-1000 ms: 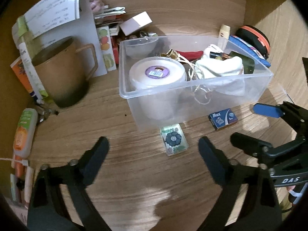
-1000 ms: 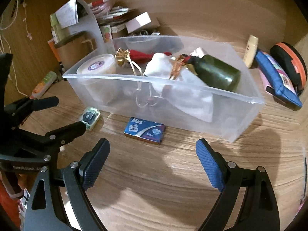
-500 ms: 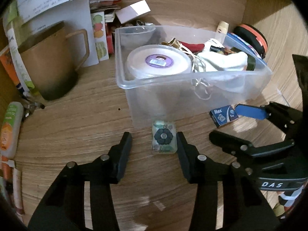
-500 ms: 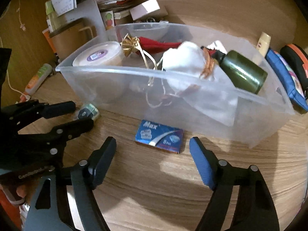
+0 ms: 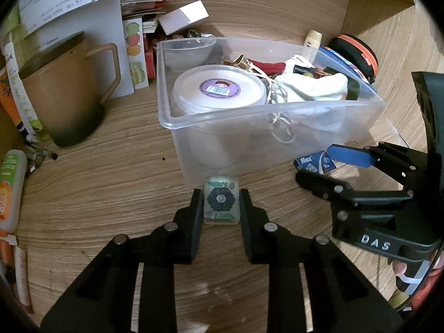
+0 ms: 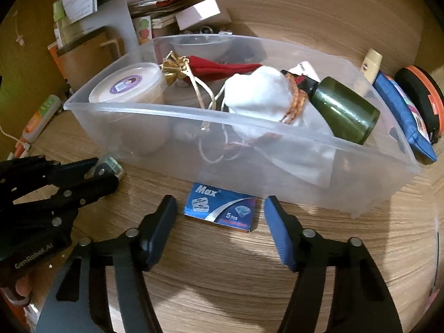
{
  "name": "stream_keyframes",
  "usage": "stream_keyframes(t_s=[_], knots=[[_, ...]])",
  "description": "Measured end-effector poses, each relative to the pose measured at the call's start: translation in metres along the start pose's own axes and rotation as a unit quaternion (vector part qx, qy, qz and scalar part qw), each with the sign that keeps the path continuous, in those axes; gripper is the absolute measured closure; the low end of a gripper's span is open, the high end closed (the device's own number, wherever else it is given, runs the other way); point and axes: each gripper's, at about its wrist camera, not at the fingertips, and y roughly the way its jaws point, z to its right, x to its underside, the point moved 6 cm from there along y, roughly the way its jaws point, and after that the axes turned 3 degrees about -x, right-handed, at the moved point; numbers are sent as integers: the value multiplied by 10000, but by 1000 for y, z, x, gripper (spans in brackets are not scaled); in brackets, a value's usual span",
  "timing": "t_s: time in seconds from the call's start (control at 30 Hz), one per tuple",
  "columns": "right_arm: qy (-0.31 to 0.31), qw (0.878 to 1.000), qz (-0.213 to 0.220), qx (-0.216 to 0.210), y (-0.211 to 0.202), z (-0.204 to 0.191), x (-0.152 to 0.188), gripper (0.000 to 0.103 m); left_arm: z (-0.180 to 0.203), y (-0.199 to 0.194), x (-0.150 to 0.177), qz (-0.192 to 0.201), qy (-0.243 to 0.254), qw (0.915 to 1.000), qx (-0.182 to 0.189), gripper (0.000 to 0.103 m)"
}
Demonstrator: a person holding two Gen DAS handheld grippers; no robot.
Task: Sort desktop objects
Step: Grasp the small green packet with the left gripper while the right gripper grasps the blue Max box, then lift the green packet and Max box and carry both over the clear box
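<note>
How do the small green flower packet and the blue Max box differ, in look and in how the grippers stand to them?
The flower packet is pale green and clear-wrapped; the Max box is blue printed card. The packet sits tight between the fingers of the left gripper, which seem closed on it; the box lies between the wide-open fingers of the right gripper, untouched. Both lie flat on the desk before the bin.

Open bench [image 5: 91, 194] across lower left of left wrist view. Blocked straight ahead by clear bin [image 5: 277, 127]; tan jug [image 5: 63, 94] at upper left, paper clutter [image 5: 144, 8] behind. Bare wood [image 6: 236, 277] along bottom of right wrist view.
</note>
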Motion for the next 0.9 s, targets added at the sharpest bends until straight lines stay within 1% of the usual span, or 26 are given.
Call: stream_keyframes(t_s=[0.07, 0.27, 0.37, 0.5, 0.57, 0.63, 0.73, 0.83, 0.9], knots=[[-8, 10000, 13, -29, -1, 2, 1, 55, 0, 0, 0, 1, 0, 10000, -3, 79], [-15, 10000, 11, -59, -2, 2, 1, 56, 2, -2, 1, 14, 74, 9999, -118, 79], [132, 9995, 56, -298, -6, 4, 2, 56, 3, -4, 5, 32, 45, 9999, -126, 79], [293, 9978, 206, -553, -18, 7, 2, 56, 2, -6, 7, 19, -135, 9997, -179, 79], [270, 9971, 312, -646, -24, 4, 1, 56, 3, -9, 8, 25, -303, 9995, -34, 79], [272, 9962, 412, -719, -31, 2, 2, 56, 3, -13, 8, 98, -384, 9992, -77, 79], [292, 9943, 531, -877, -44, 1, 4, 56, 7, -21, 9, 173, -462, 9988, -43, 79], [299, 9927, 645, -972, -55, 6, 5, 56, 12, -29, 9, 323, -383, 9985, -228, 79], [330, 9918, 702, -1017, -58, 11, 3, 56, 14, -31, 10, 326, -306, 9985, -307, 79]])
